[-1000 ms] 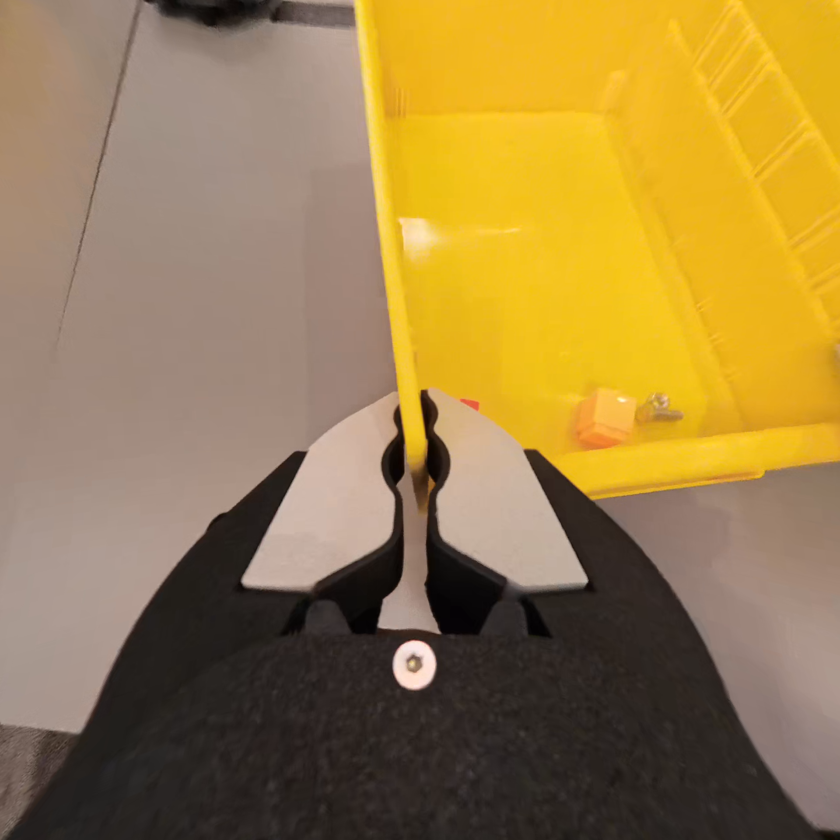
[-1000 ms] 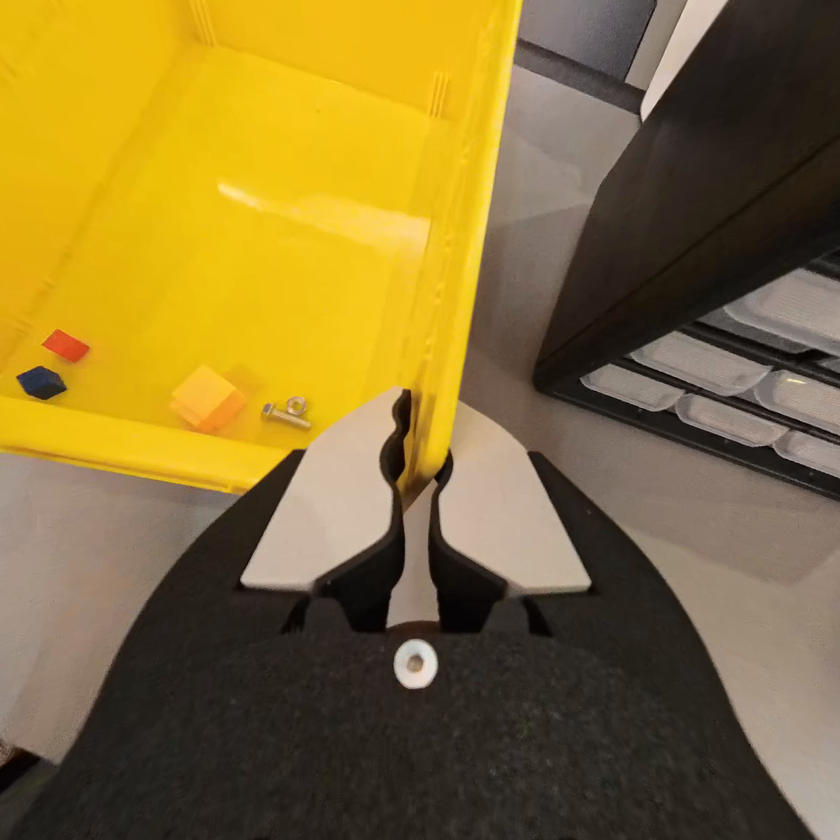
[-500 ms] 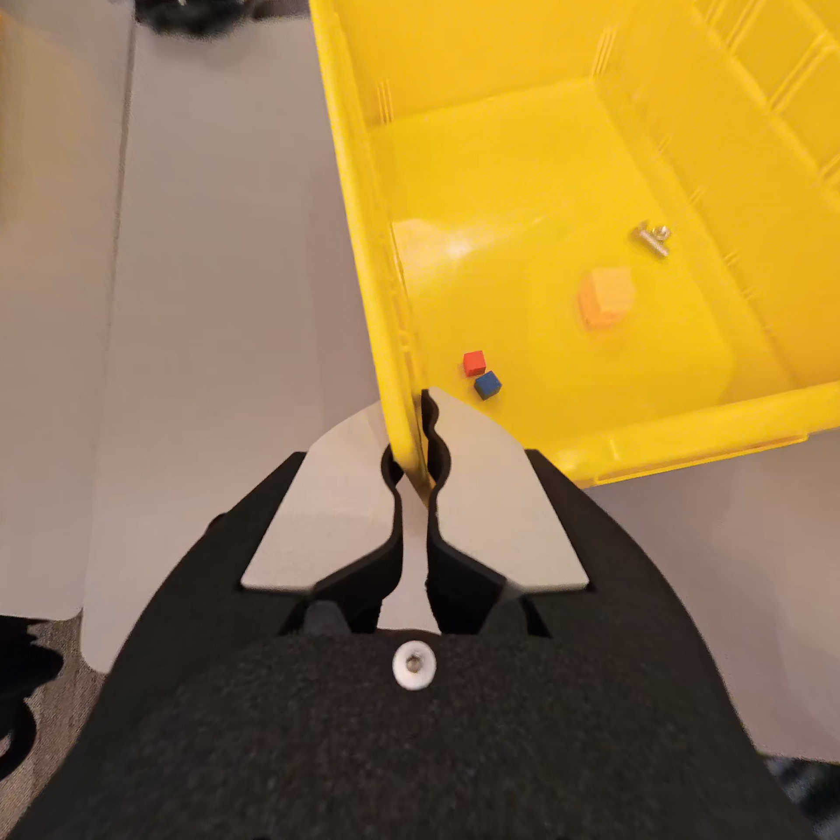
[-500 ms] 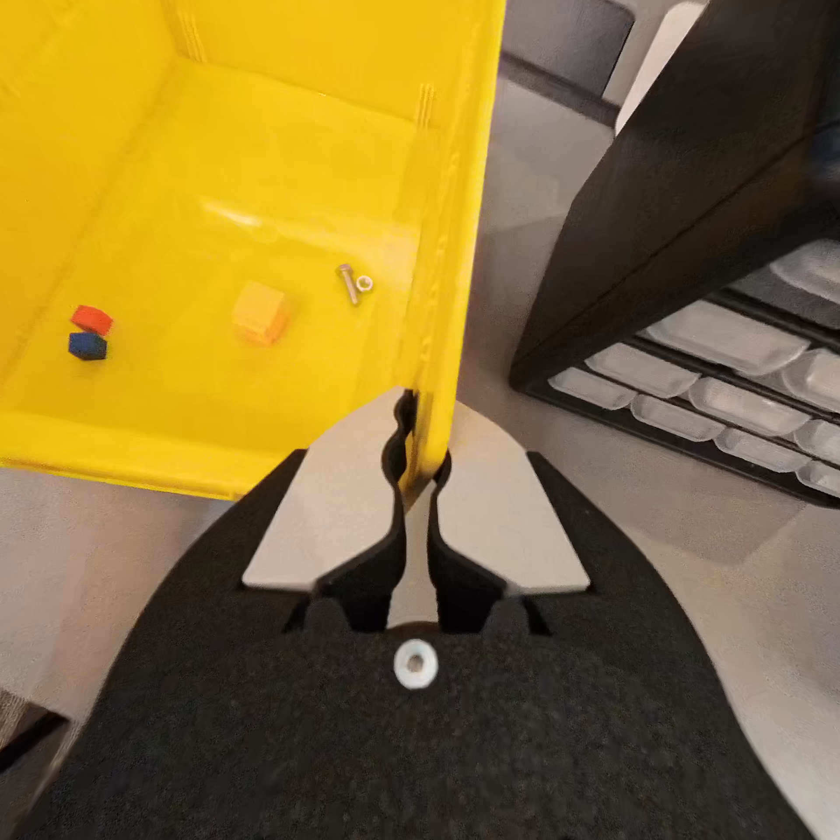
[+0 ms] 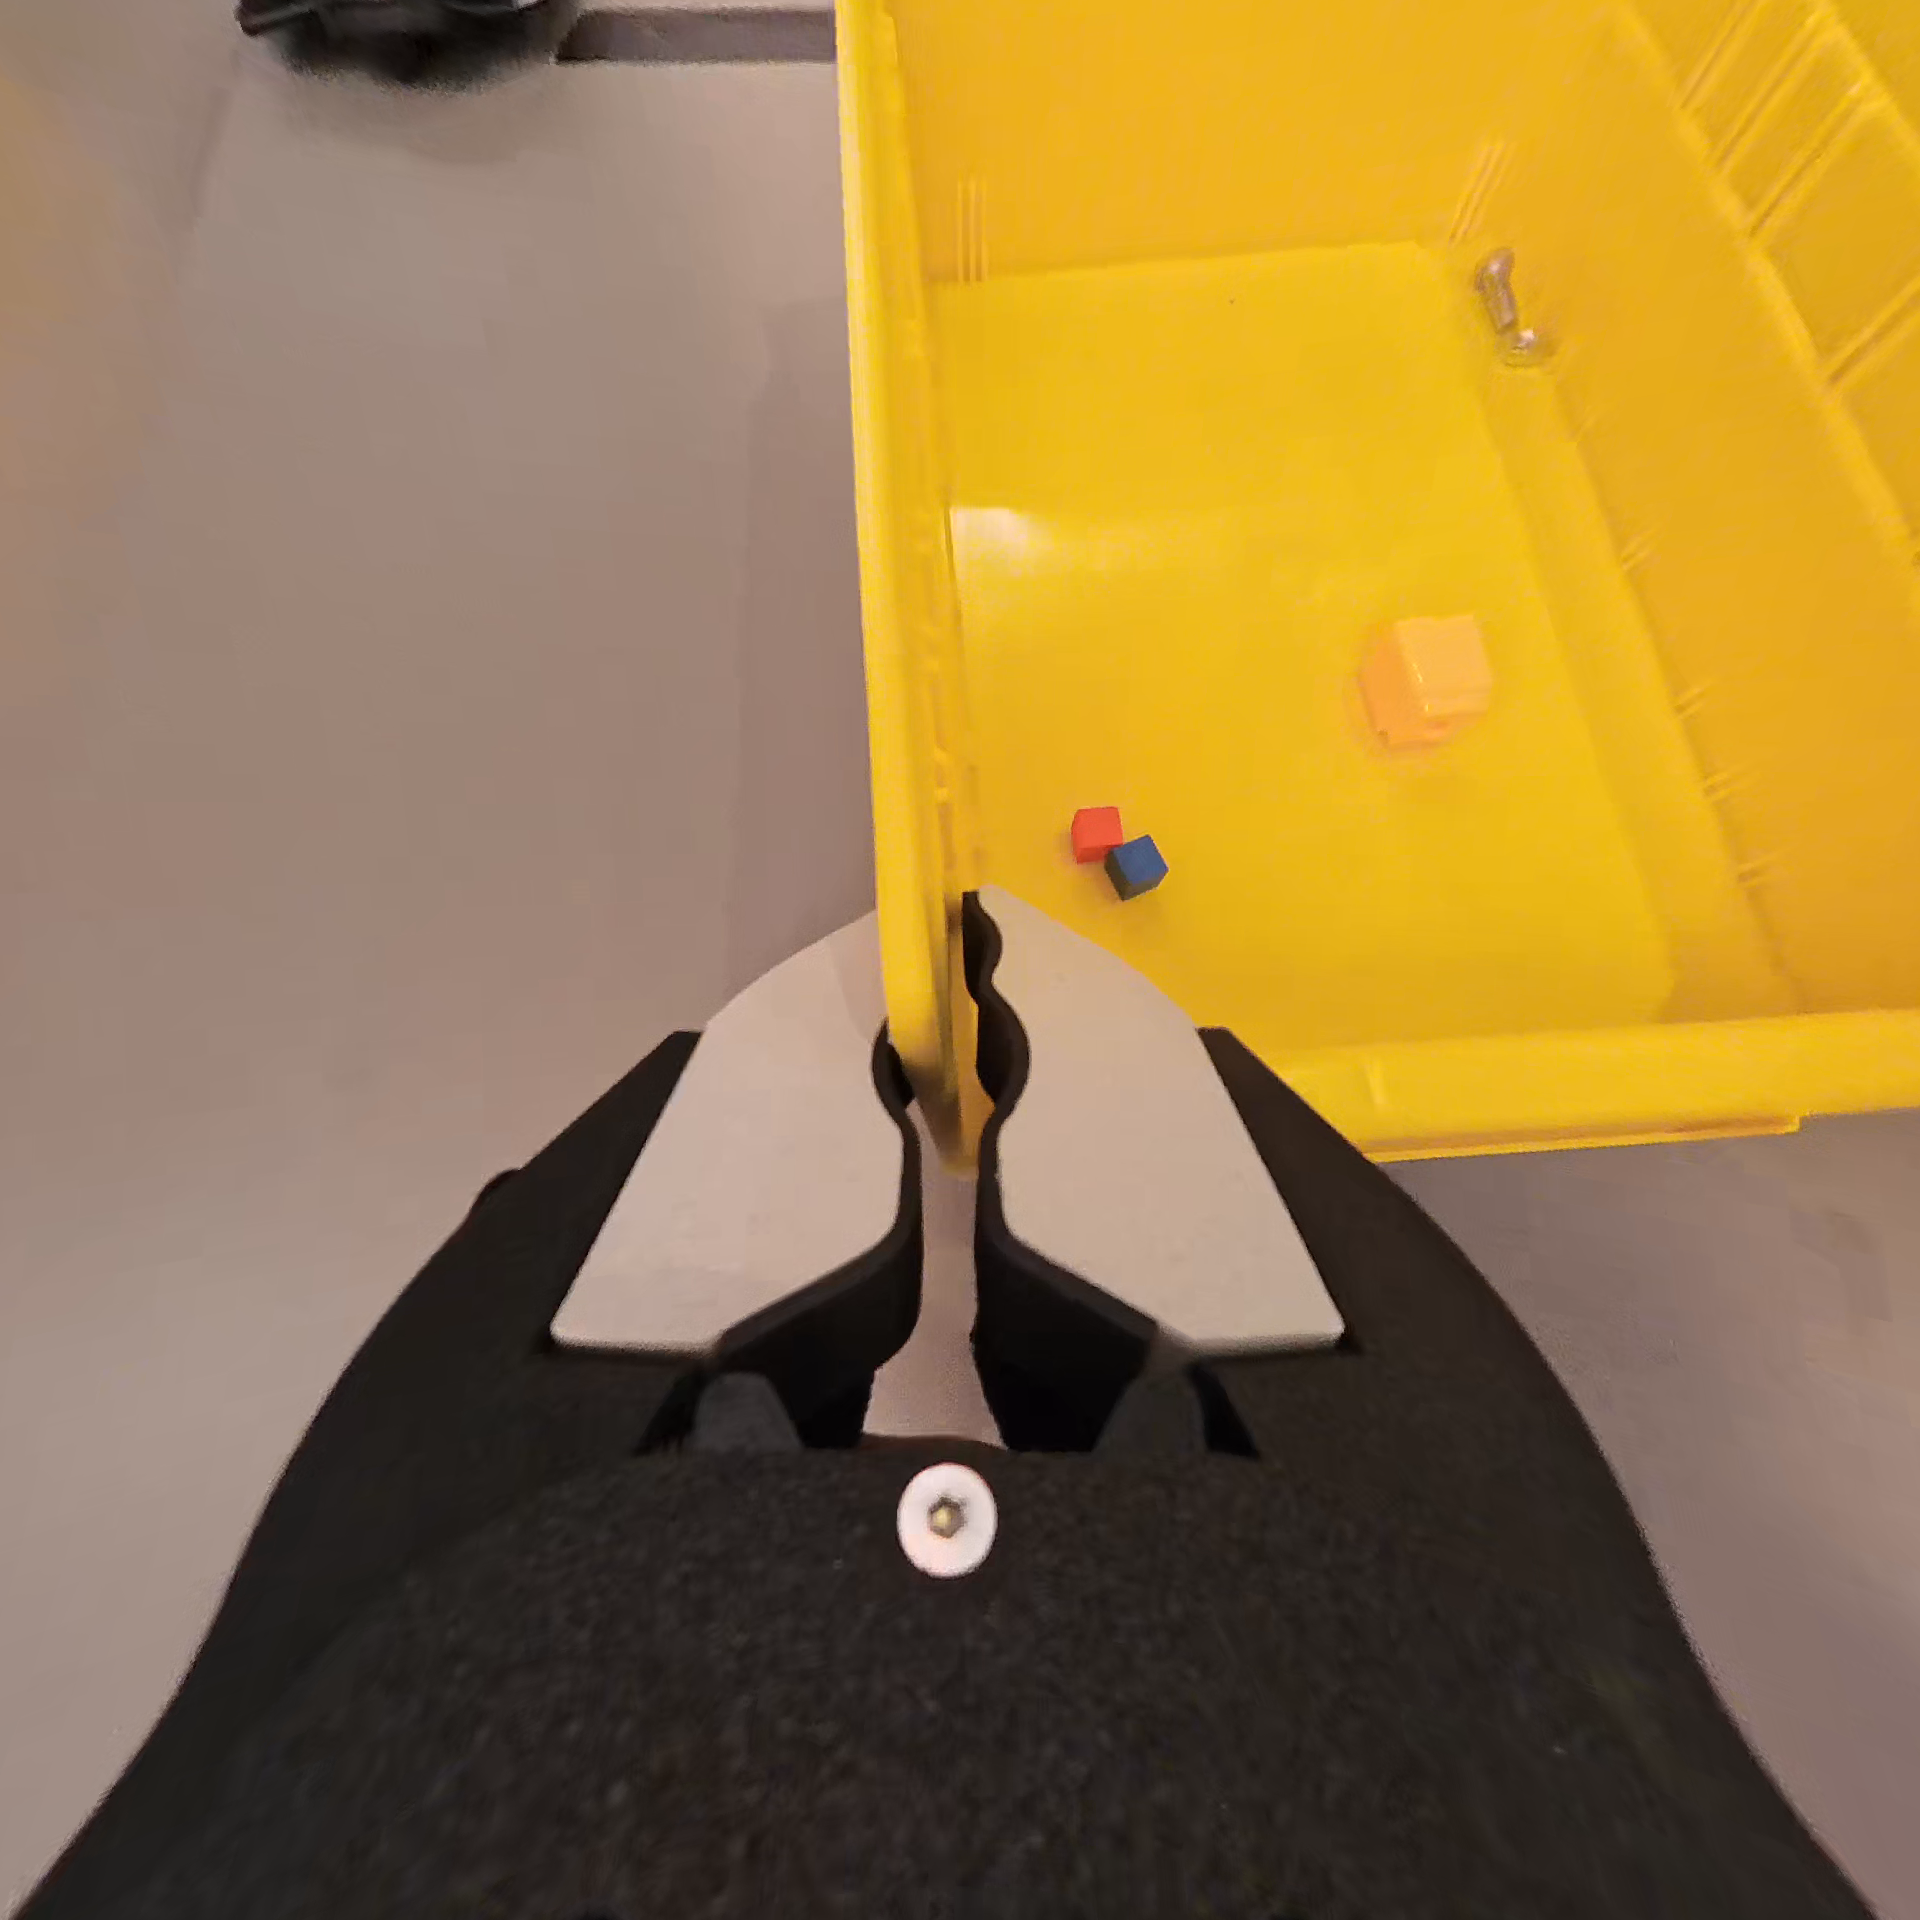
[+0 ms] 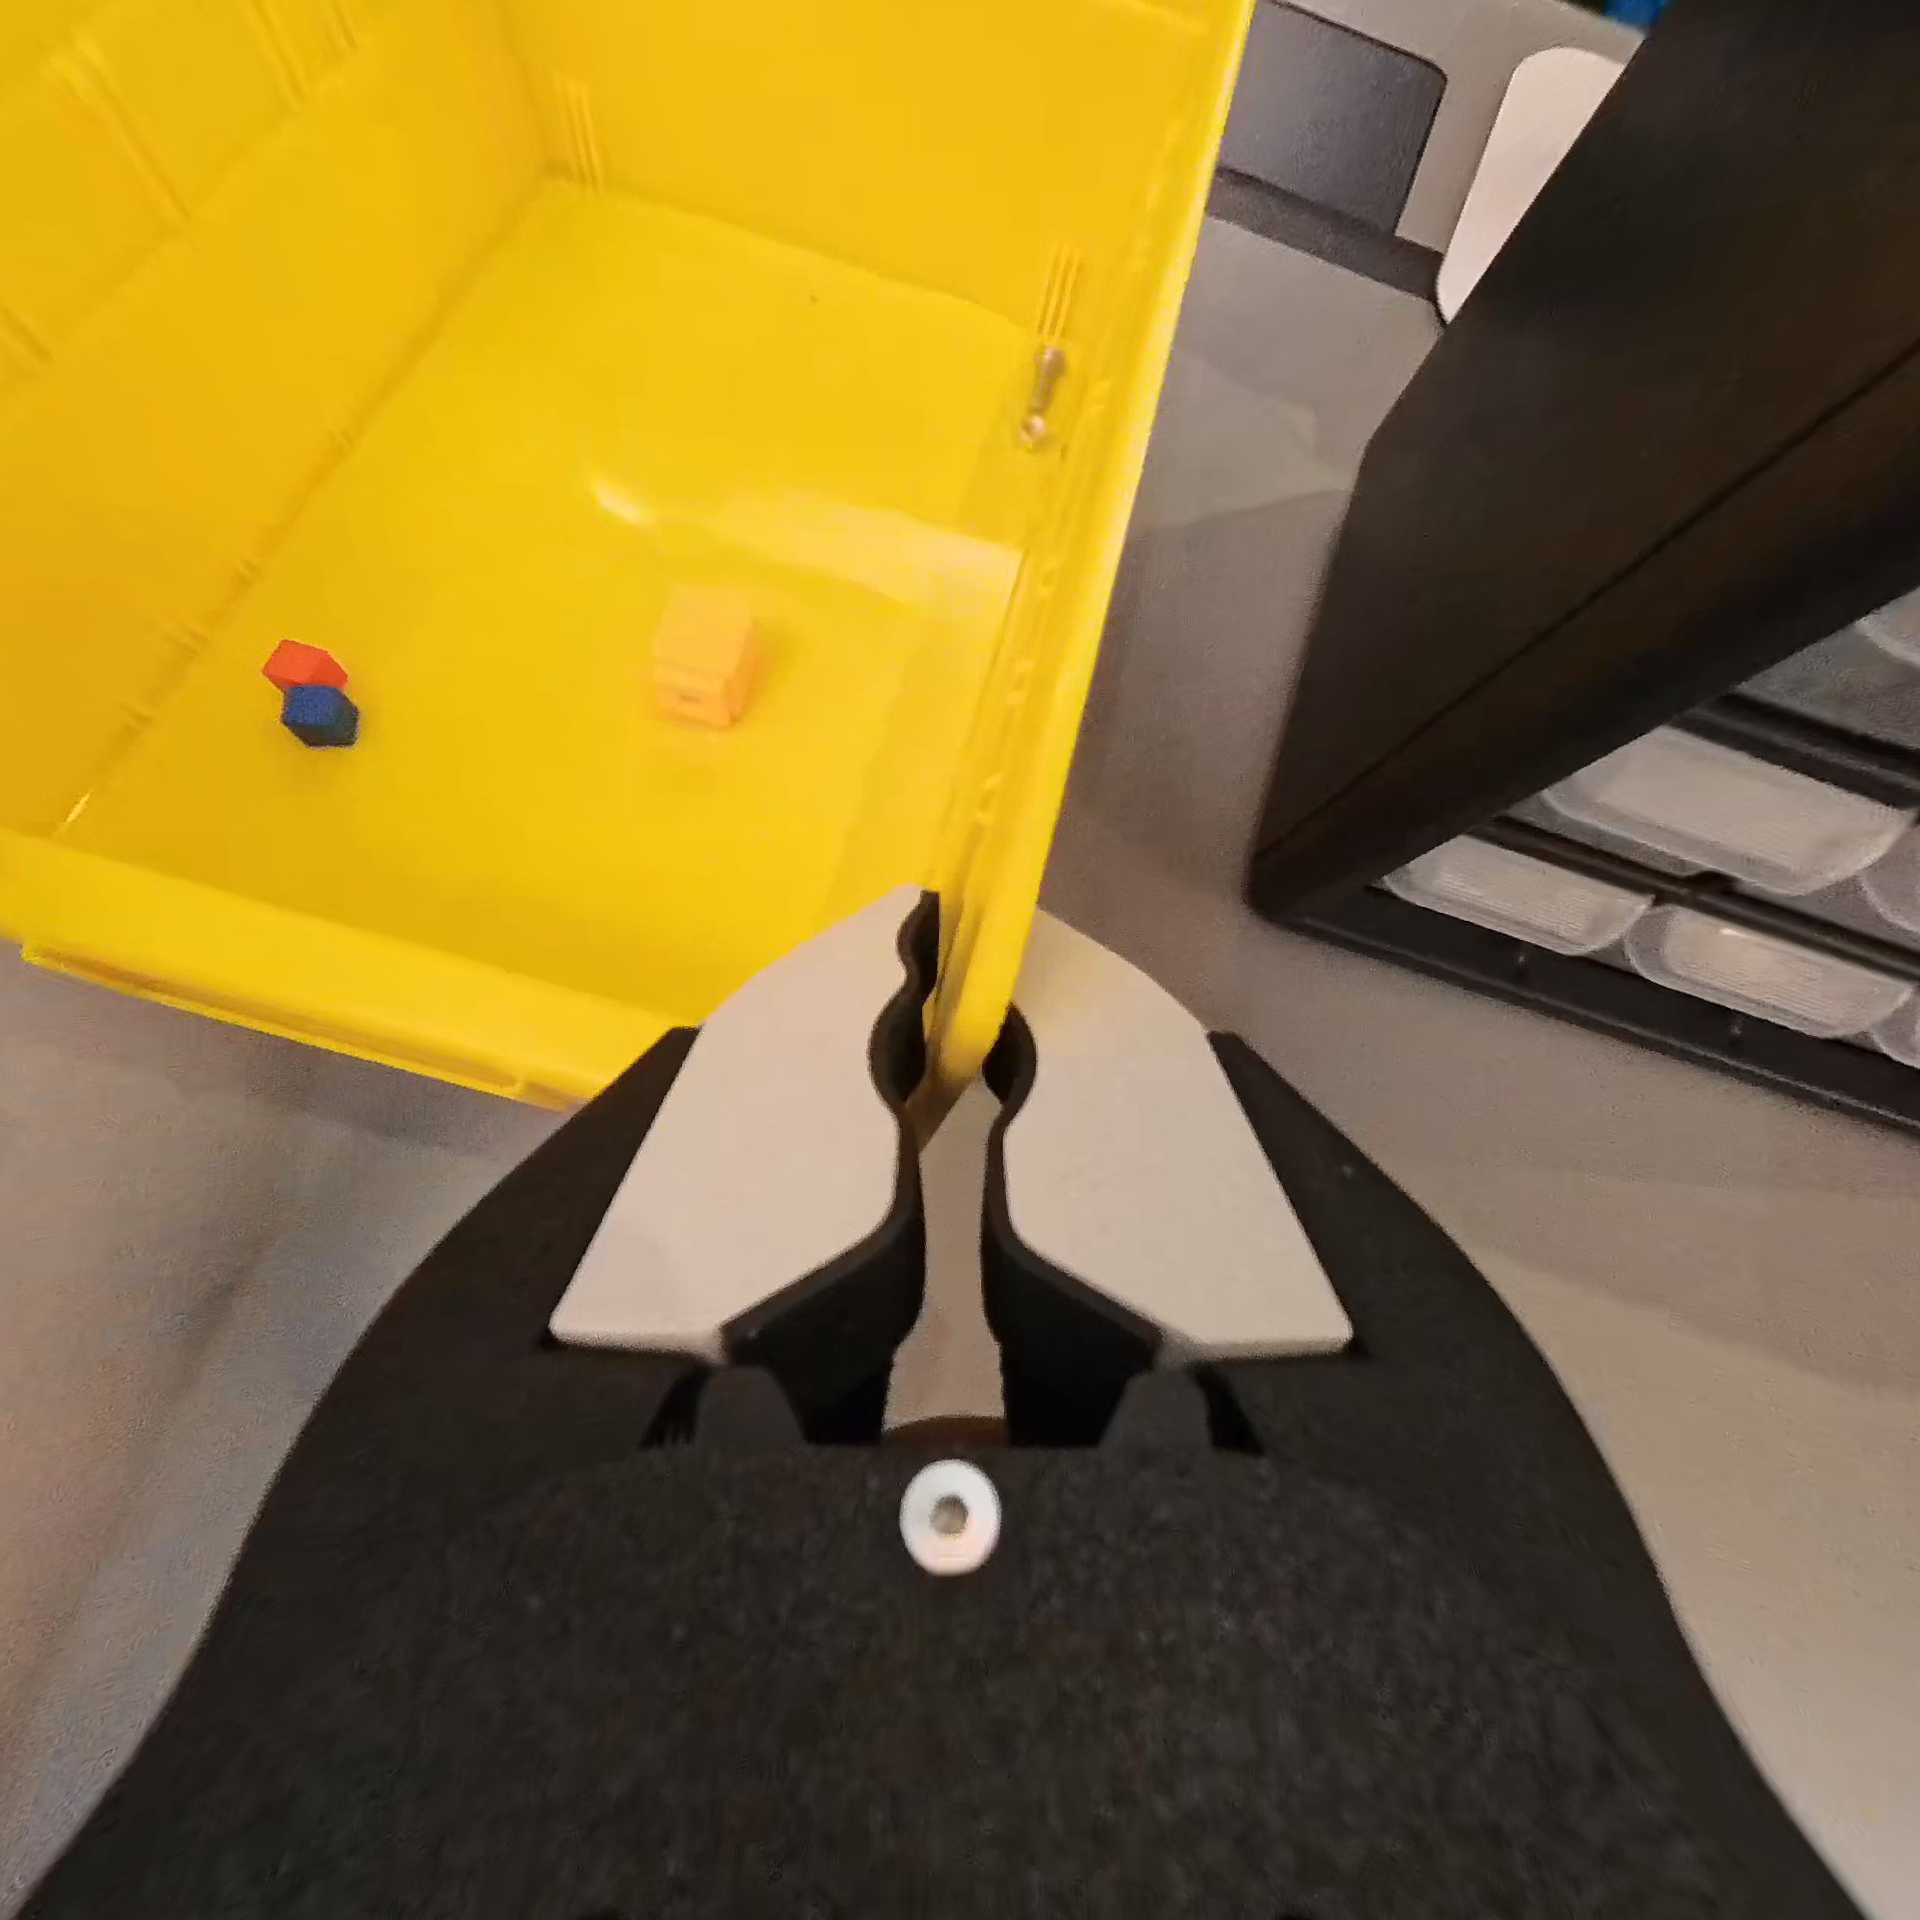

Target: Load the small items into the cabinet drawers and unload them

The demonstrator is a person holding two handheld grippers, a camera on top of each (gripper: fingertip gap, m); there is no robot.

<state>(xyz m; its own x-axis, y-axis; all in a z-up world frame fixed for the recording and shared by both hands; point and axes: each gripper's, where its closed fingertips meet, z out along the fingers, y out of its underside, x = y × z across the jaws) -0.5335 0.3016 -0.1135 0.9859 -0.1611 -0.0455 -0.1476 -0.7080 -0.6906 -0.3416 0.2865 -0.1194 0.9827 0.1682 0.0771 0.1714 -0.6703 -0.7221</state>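
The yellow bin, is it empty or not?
Not empty: the yellow bin holds a red cube, blue cube, orange block and bolt.

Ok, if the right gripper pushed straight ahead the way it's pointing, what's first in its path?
The right gripper is already clamped on the yellow bin's side wall, so it would just push along that wall. Depth beyond is unclear.

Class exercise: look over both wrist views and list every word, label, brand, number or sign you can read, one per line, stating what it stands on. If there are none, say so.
None: no readable text shows in either view.
The yellow plastic bin carries only moulded ribs.
The small red cube, small blue cube, orange block and metal bolt are unmarked.
The black cabinet with clear drawers shows no label.
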